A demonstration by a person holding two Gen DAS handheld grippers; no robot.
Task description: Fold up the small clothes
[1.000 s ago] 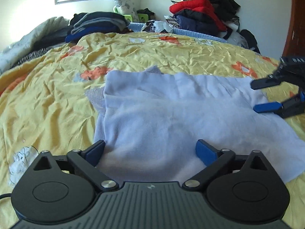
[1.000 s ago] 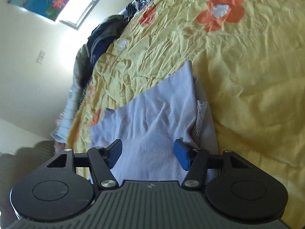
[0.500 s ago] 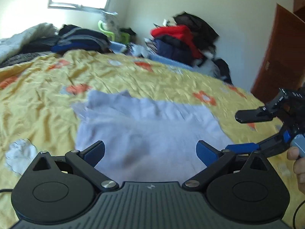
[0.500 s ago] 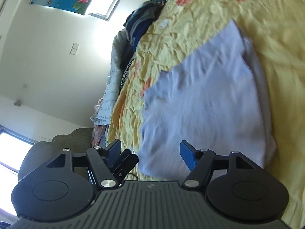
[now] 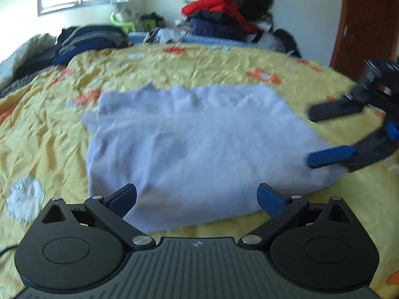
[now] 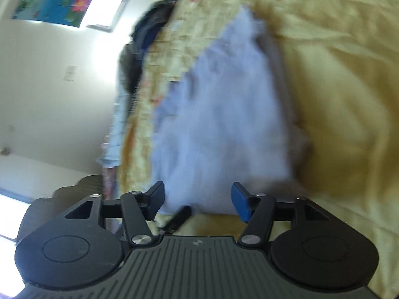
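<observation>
Both grippers have drawn back from the pale blue garment [image 5: 199, 147], lying folded at the yellow bed's [image 5: 212, 67] centre: left gripper [image 5: 197, 196] fingers apart and empty, right gripper [image 5: 329, 134] at three o'clock closing on nothing, so this fold looks finished.

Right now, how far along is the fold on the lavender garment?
Done: the lavender garment lies on the yellow bedspread with layers already doubled over along its far edge. In hand: nothing; the left gripper is open, and the right gripper at the garment's right end has closing jaws with no cloth pinched. Left: a further fold probably, then the clothes pile behind.
</observation>
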